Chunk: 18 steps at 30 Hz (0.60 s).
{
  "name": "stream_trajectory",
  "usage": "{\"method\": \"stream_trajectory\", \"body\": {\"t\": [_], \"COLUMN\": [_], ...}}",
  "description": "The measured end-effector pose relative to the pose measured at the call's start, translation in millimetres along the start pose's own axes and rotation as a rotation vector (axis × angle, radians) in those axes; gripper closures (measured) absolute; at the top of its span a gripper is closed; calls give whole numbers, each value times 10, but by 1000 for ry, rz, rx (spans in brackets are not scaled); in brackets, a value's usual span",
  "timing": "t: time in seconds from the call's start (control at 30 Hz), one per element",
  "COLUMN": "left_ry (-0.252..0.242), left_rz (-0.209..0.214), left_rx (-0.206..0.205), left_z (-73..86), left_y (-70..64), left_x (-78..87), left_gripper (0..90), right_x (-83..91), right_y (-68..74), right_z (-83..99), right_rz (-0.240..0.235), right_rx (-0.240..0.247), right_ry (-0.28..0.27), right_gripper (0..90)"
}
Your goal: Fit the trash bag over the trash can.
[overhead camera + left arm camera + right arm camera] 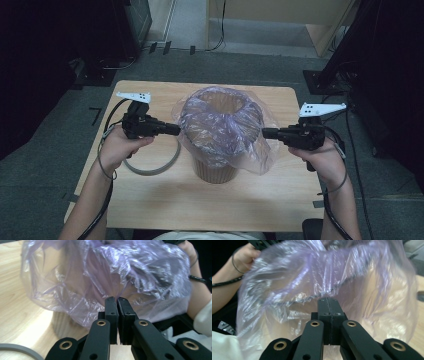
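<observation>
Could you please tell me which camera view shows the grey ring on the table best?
The high view: the grey ring lies on the table beside the bin, with much of its curve visible past the left gripper. The left gripper view catches a short arc at its bottom-left corner.

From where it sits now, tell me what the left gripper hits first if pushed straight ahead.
The left gripper points at the plastic bag draped over the bin. It would meet the bag's film first, likely at once, since its closed jaws already sit at the film.
</observation>
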<state>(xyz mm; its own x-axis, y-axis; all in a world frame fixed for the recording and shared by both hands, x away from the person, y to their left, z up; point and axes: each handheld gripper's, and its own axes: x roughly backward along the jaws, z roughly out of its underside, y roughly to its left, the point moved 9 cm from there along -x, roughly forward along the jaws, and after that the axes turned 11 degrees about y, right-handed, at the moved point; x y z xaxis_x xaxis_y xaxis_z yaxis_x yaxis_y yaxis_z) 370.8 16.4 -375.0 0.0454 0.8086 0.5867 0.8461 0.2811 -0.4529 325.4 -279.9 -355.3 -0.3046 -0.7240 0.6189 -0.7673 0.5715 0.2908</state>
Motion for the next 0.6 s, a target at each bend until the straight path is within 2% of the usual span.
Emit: {"method": "stream_trajectory", "body": {"t": [0.1, 0.3, 0.37, 0.43, 0.53, 0.6], "left_ry": [-3, 0, 12, 7, -12, -19], "left_rz": [-13, -38, -70, -68, -34, -36], "left_rx": [3, 36, 47, 60, 47, 16], "left_z": [14, 70, 107, 117, 85, 61], "left_y": [44, 190, 267, 303, 249, 194], "left_x": [-14, -62, -100, -117, -77, -25], "left_gripper": [874, 878, 878, 876, 792, 754], "right_x": [-72, -210, -275, -320, -330, -271], "right_y": [-71, -192, -243, -271, -266, -242], "right_z": [52, 139, 175, 196, 193, 162], "right_rz": [4, 16, 19, 21, 12, 14], "right_rx": [-20, -44, -51, -50, -23, -6], "right_ry": [23, 55, 65, 69, 55, 37], "right_gripper": [900, 900, 900, 900, 867, 832]}}
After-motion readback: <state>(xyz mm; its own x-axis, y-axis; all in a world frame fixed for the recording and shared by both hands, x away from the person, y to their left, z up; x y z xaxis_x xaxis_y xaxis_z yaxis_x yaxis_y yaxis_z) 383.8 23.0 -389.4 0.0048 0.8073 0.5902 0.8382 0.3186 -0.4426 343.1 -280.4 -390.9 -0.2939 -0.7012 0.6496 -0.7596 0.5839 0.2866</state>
